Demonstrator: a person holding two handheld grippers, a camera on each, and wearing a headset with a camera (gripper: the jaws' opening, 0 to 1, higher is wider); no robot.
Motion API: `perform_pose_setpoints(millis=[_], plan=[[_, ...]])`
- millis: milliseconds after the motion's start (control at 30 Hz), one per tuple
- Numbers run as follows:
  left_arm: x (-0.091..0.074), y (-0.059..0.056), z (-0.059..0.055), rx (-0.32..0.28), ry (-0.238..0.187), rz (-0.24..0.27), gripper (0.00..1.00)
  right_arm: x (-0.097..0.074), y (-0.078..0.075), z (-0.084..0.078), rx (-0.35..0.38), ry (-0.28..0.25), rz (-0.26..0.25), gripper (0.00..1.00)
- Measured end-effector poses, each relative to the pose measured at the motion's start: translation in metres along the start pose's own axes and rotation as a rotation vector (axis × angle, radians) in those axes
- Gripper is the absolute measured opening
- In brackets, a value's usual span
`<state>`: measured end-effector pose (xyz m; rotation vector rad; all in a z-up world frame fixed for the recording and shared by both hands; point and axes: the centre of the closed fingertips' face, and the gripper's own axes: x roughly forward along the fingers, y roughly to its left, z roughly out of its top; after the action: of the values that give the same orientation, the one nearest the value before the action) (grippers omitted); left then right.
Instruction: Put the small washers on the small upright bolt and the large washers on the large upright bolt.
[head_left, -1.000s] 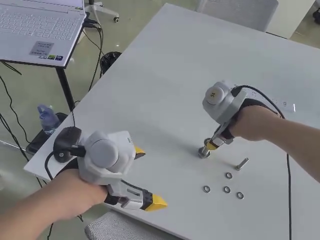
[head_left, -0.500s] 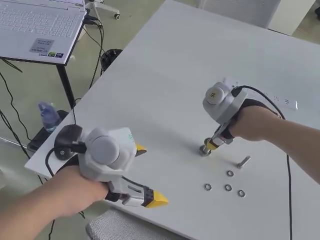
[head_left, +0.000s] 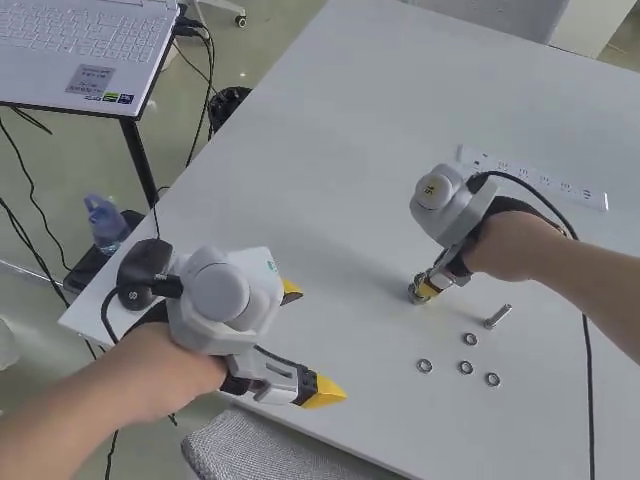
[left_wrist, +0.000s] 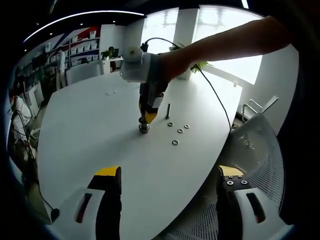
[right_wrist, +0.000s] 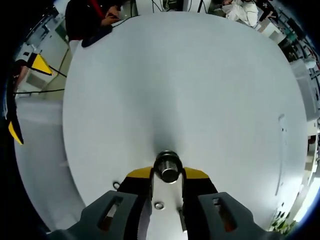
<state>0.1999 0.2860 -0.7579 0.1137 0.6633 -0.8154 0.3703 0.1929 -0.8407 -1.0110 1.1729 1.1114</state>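
Note:
The large bolt (head_left: 415, 292) stands upright on the white table (head_left: 340, 150). My right gripper (head_left: 424, 289) is down on it, yellow tips tight against both sides; the right gripper view puts the bolt's round top (right_wrist: 168, 167) between the fingers (right_wrist: 140, 173). To its right the small bolt (head_left: 497, 317) looks upright, a thin post (left_wrist: 168, 110) in the left gripper view. Several small washers (head_left: 465, 367) lie flat near it, also visible as washers (left_wrist: 179, 131). My left gripper (head_left: 308, 342) hovers open near the table's front edge, its jaws (left_wrist: 169, 172) wide apart and holding nothing.
A white power strip (head_left: 530, 170) lies on the table behind the right hand. Off the table's left edge are a laptop (head_left: 80, 50) on a stand, dangling cables and a water bottle (head_left: 103, 225). A grey mesh chair (head_left: 240, 450) sits below the front edge.
The head view has shifted a little. Both grippers, the bolts and the washers keep their places.

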Motion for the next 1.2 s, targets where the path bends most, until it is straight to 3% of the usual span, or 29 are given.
perform_pose_setpoints(millis=[467, 1200], plan=[[0.001, 0.0, -0.003, 0.004, 0.01, -0.01, 0.77, 0.013, 0.005, 0.0, 0.005, 0.011, 0.004, 0.22], [0.006, 0.003, 0.001, 0.011, 0.009, -0.007, 0.81, 0.014, 0.009, -0.003, 0.013, 0.024, 0.014, 0.22]])
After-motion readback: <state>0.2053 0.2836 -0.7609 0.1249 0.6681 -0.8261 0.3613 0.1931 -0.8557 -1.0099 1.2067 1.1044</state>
